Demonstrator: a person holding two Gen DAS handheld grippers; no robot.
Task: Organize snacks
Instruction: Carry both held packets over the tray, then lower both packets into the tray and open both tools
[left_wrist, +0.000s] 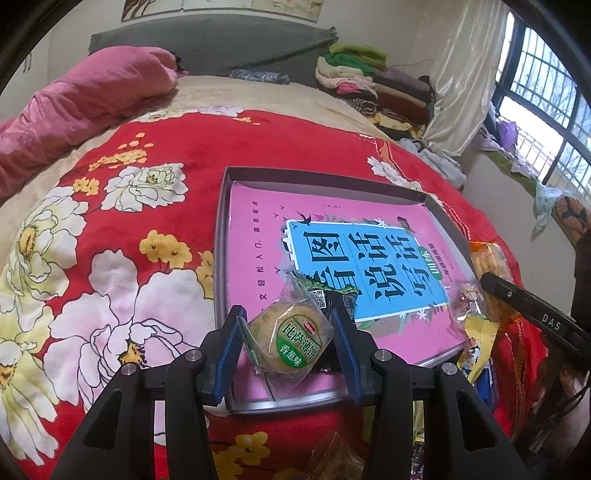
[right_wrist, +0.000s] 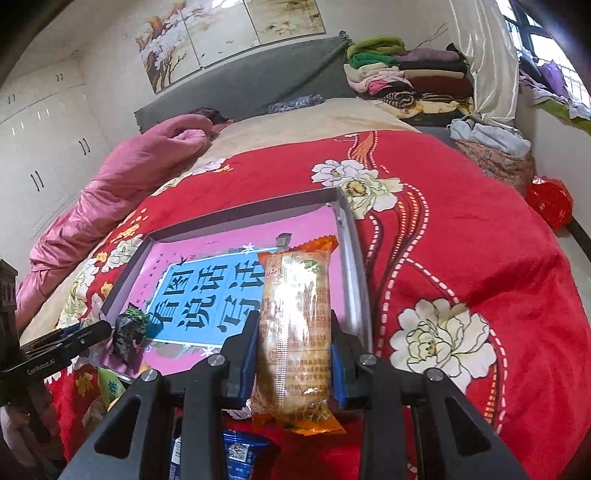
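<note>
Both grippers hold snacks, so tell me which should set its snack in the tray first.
Left, probably. The left gripper holds its round biscuit packet already above the gray tray; the right gripper holds its orange cracker pack nearer the tray's edge.

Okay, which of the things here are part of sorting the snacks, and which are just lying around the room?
Part of the job:
left claw gripping a round biscuit pack
right claw gripping a long orange cracker pack
grey tray lined with a pink book
blue snack packet

Just lying about:
red floral blanket
pink quilt
folded clothes
</note>
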